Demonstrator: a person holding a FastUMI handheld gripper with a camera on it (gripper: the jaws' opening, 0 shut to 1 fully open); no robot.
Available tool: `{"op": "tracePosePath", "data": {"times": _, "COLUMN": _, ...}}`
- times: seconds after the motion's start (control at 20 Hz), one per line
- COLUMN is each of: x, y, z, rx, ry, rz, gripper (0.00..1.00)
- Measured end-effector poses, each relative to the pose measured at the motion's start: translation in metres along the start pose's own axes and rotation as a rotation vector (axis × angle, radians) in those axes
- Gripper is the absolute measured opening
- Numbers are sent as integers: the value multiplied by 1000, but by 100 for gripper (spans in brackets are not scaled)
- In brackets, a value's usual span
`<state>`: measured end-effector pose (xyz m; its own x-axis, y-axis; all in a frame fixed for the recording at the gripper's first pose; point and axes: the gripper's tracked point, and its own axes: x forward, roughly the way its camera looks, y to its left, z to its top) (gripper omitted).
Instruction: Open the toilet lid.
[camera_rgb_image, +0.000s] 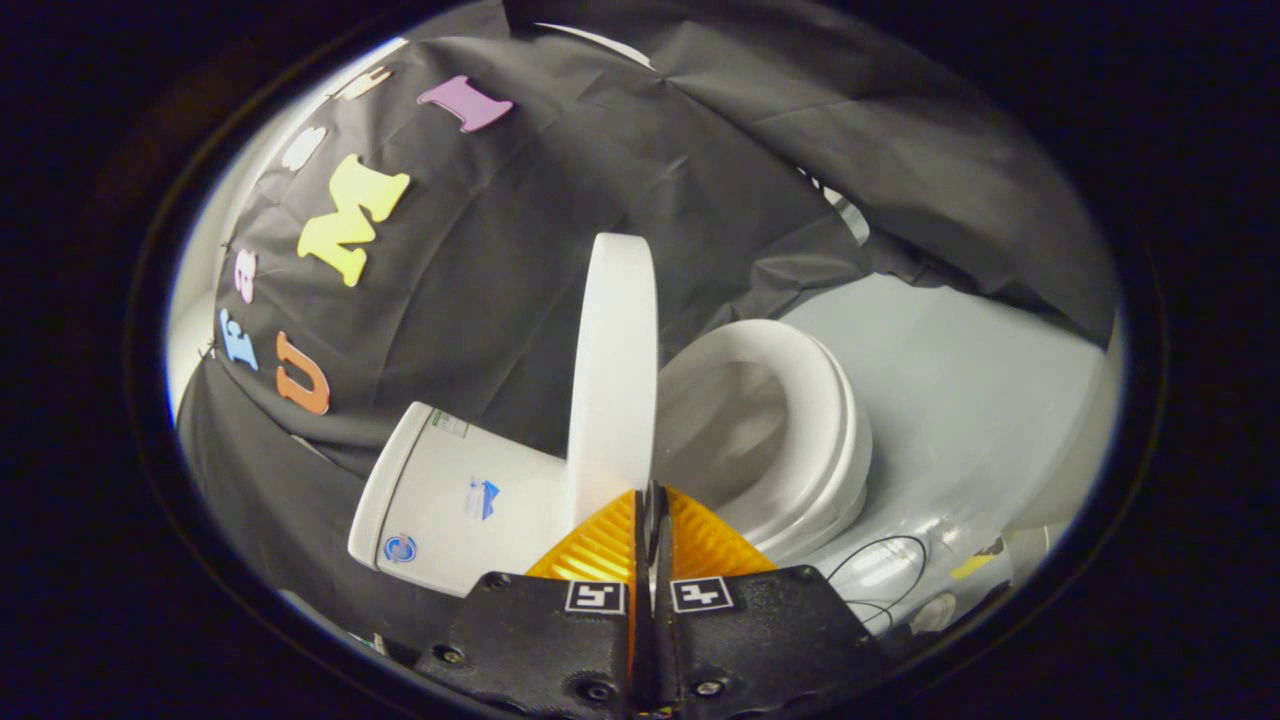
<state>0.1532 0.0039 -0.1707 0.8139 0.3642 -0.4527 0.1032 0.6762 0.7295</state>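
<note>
My tool (652, 500) had its 2 orange fingers (600, 545) pressed together, with only a thin slit between them and nothing held. The toilet lid (612, 370) stood raised on edge just ahead of the fingertips, its lower end meeting them; I could not tell whether it touched. On one side of the lid lay the tank (450, 500), on the other the seat (800, 400) ringing the bowl (725, 420), whose inside looked plain white. Pale floor (960, 400) stretched beyond the seat.
</note>
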Motion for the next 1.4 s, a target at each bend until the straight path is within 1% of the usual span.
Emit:
{"op": "tracePosePath", "data": {"times": 0.65, "x": -6, "y": 34, "z": 0, "rx": -93, "ry": -39, "rz": -33, "gripper": 4}}
{"op": "tracePosePath", "data": {"times": 1.4, "x": -14, "y": 84, "z": -5, "rx": -266, "ry": -83, "rz": -91, "gripper": 4}}
